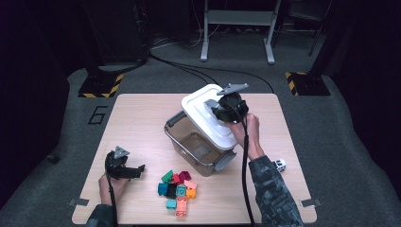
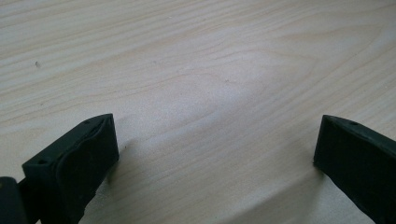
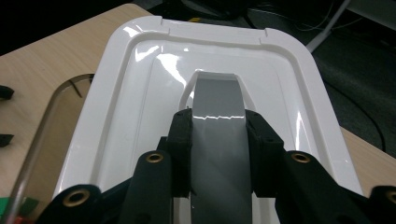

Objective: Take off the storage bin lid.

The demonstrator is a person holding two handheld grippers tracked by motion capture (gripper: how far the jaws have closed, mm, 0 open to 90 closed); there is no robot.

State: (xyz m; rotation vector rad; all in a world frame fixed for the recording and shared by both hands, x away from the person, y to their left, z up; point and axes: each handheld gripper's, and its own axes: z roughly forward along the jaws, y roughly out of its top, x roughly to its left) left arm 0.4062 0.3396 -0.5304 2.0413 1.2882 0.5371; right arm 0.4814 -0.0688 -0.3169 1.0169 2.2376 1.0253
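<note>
Lid (image 1: 208, 116) is off and tilted above the clear box (image 1: 201, 146), right gripper (image 3: 218, 123) clamped on its grey handle (image 3: 218, 100), while the left gripper (image 1: 137, 169) waits wide open, the bricks (image 1: 178, 189) beside the box not yet loaded

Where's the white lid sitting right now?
In the high view the white lid is mid-table, tilted above the clear bin, its grey handle clamped in the right claw.
</note>
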